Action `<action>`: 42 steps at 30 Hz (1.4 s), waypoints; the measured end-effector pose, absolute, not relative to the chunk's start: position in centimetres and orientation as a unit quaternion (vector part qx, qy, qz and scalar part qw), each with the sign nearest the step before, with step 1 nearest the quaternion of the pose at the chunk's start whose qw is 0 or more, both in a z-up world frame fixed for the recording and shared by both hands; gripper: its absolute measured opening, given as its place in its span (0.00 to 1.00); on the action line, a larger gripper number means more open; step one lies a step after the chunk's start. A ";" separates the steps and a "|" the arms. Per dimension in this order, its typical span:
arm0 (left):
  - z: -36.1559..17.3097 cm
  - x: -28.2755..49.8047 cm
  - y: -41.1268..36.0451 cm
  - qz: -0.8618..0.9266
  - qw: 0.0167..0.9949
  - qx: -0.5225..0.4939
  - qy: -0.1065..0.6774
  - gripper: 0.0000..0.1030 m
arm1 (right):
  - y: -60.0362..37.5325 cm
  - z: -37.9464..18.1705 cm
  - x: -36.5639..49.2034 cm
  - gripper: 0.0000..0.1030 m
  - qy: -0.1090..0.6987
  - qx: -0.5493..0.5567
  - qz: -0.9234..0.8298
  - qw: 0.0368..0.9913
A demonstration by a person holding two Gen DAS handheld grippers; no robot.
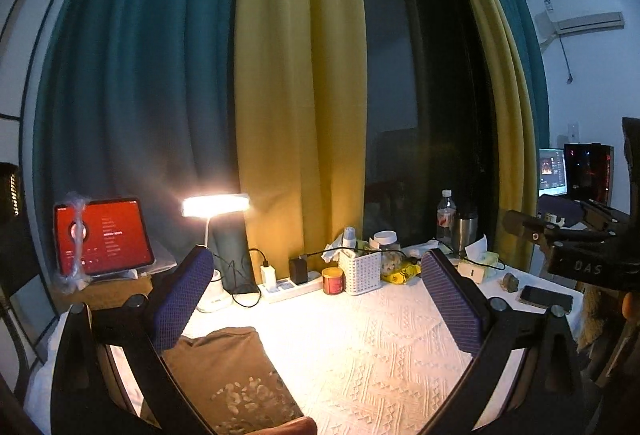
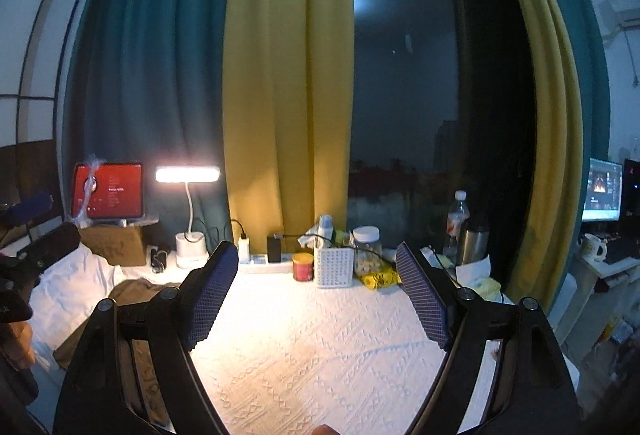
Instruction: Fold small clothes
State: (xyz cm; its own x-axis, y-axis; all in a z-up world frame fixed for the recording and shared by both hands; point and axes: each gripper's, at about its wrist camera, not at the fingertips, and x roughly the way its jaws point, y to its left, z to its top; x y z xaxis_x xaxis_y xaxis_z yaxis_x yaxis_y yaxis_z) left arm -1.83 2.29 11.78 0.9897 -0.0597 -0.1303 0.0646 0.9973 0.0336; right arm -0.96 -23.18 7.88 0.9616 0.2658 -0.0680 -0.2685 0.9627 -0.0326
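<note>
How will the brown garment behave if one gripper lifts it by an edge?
The brown garment lies creased and slumped on the white cloth, so it is probably floppy and would drape. It looks thin, likely light. A single-edge pinch may let it unfold.

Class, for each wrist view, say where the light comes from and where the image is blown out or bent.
Left wrist view: the lit white desk lamp overexposes itself; teal and yellow curtains bow with fisheye distortion. Right wrist view: same lamp glares, room corners stay dark.
</note>
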 end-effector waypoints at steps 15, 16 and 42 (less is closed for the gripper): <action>14.0 -4.2 3.4 -0.012 0.999 0.012 0.038 0.99 | -22.6 10.4 -4.0 0.81 -0.007 -0.025 0.157 0.987; 14.0 -4.3 3.5 -0.013 0.999 0.012 0.038 0.99 | -22.4 10.3 -4.1 0.81 -0.008 -0.027 0.157 0.987; 12.9 -4.4 4.0 -0.009 0.998 0.002 0.061 0.99 | -21.3 9.0 -2.6 0.81 0.030 -0.037 0.156 0.987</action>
State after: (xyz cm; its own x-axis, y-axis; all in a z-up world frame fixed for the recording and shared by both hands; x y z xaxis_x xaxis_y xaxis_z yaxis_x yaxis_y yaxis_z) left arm -4.36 3.96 12.89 0.9924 -0.0184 -0.1218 0.0190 0.9998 0.0038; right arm -2.64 -21.28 8.98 0.9497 0.3050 -0.0710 -0.3095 0.9487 -0.0646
